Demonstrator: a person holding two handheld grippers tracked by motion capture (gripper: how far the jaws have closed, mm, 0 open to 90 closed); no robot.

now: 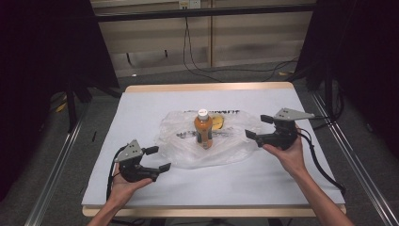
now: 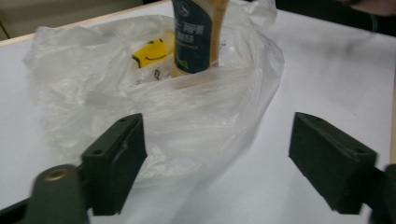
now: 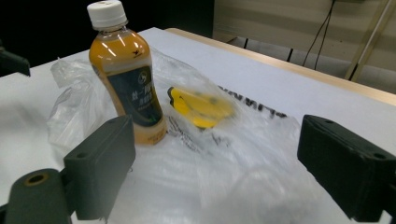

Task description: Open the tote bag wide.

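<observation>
Two open grippers sat by a bag with a juice bottle on it.

We saw the orange juice bottle point(image 1: 203, 128) standing up on the clear plastic bag point(image 1: 188, 148) in the middle of the white table point(image 1: 141, 101), with a yellow smiley thing point(image 1: 217, 123) just beside it at 2 o'clock. Our left gripper point(image 1: 157, 158) was at 7 o'clock from the bottle, jaws wide and holding nothing. Our right gripper point(image 1: 257, 126) was at 3 o'clock, jaws wide too, holding nothing.
</observation>
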